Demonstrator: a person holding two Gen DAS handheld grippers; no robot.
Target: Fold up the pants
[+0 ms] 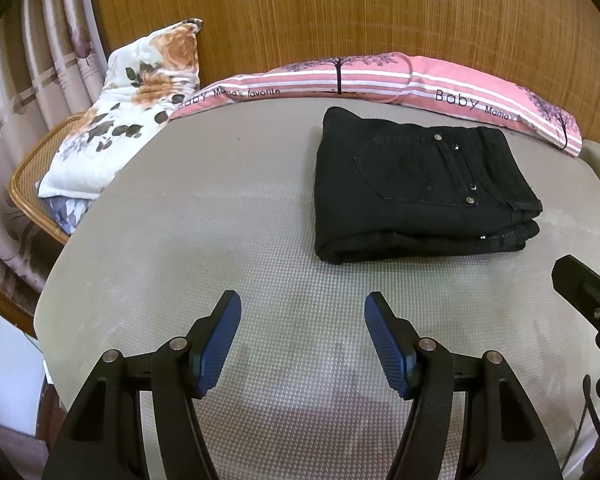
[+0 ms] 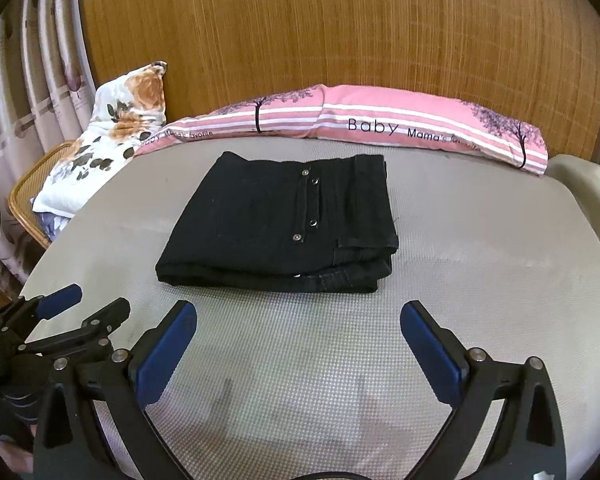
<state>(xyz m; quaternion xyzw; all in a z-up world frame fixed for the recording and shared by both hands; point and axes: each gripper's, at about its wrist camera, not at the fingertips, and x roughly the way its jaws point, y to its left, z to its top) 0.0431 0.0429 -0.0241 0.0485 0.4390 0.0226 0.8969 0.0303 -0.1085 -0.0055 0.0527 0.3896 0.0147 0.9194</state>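
Observation:
The black pants (image 1: 416,188) lie folded into a compact stack on the grey mat (image 1: 204,240), back pocket and rivets facing up. They also show in the right wrist view (image 2: 284,224). My left gripper (image 1: 302,320) is open and empty, hovering over the mat short of the pants and to their left. My right gripper (image 2: 298,328) is open and empty, just in front of the stack's near edge. The right gripper shows at the edge of the left wrist view (image 1: 588,280), and the left gripper in the right wrist view (image 2: 84,308).
A pink striped pillow (image 2: 380,124) lies along the mat's far edge against a wooden headboard (image 2: 340,32). A floral cushion (image 1: 140,92) rests on a rattan chair (image 1: 28,184) at the left. Curtains (image 1: 24,64) hang at the far left.

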